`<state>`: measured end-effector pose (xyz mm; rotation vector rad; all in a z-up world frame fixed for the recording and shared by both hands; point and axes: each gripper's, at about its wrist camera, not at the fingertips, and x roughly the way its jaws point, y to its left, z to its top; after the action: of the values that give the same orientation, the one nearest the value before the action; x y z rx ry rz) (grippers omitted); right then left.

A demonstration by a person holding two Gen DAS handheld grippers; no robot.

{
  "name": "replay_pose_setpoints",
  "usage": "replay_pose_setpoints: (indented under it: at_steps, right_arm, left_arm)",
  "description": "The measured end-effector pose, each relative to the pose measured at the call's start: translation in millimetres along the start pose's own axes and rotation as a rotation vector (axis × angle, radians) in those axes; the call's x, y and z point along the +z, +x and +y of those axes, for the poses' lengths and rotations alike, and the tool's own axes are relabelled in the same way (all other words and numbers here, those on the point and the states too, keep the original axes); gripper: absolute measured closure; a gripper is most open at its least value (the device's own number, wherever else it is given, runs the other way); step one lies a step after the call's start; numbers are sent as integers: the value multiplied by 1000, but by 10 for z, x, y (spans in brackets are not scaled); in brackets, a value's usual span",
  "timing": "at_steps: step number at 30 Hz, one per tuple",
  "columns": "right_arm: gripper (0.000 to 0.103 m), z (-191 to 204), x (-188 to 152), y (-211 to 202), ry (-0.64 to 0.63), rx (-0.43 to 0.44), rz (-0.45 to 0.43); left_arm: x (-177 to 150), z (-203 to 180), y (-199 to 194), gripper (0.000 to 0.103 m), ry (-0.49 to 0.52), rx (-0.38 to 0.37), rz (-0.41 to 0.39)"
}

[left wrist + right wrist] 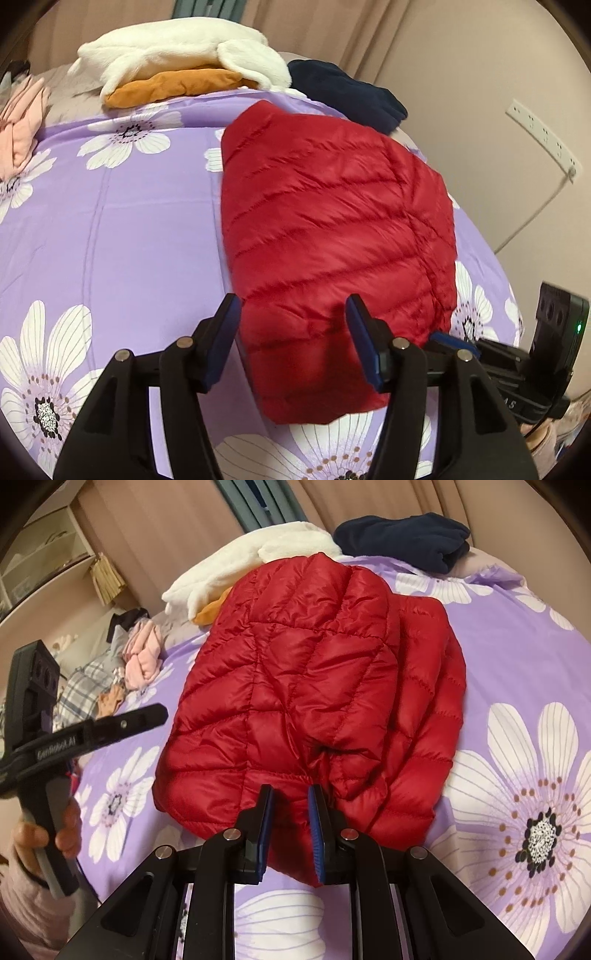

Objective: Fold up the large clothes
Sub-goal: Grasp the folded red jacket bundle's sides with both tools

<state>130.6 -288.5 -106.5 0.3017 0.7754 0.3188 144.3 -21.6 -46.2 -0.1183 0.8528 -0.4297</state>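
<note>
Two grippers: your left gripper (293, 325) stands with its fingers apart, the red puffer jacket (332, 221) below and between them but not pinched; your right gripper (290, 812) has its fingers nearly shut at the jacket's near hem, and you cannot tell from the right wrist view whether any cloth is really caught between the pads.
Jacket position: it lies folded into a thick bundle on the bed (110, 221), on the purple flowered cover, with one layer doubled over another.
Risk, spring-back: the down filling looks puffy, so if you let the right side go the top layer may lift and unfold, because nothing on the left pins it.
Risk, slip: the shell looks slick; a shallow pinch at the hem could slide off when you pull.
Risk, uneven fold: in the right wrist view the under layer juts out to the right, so a further fold would likely come out skewed.
Risk, collision: both grippers work the same near edge, so they could knock together.
Risk, neighbours: the white fleece (177, 48), orange garment (173, 86) and navy garment (347, 92) lie just beyond the jacket's far end; pushing it away could crowd them.
</note>
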Motion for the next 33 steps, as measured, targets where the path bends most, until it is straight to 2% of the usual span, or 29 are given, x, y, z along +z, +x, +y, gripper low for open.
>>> replay_pose_setpoints:
  at_steps: [4,13,16,18,19,21,24,26,29,33]
  right_arm:
    - [87,-10,6,1,6,5,3]
    - [85,-40,20,3,24,31,12]
    - [72,-87,36,-15,53,80,8]
    - [52,-147,44,-90,107,147,-31]
    - [47,-187,53,-139,135,174,-57]
    - [31,-267,75,-221,182,211,-105]
    - [20,-414,132,-253,255,226,-142]
    - [13,-524,167,-205,313,189,-141]
    - [12,-674,204,-83,389,179,-132]
    - [7,-845,265,105,505,249,-133]
  left_arm:
    - [67,56,69,36,-22,-21,8]
    - [143,118,262,32,-42,-42,36]
    - [187,218,408,25,-98,-82,70]
    - [196,247,484,23,-116,-84,85]
    - [195,241,498,23,-116,-85,87]
    - [195,221,519,22,-107,-81,87]
    - [194,196,534,20,-98,-80,89]
    - [194,198,546,18,-97,-81,92]
    - [195,219,565,17,-101,-85,95]
    - [190,215,594,16,-99,-87,102]
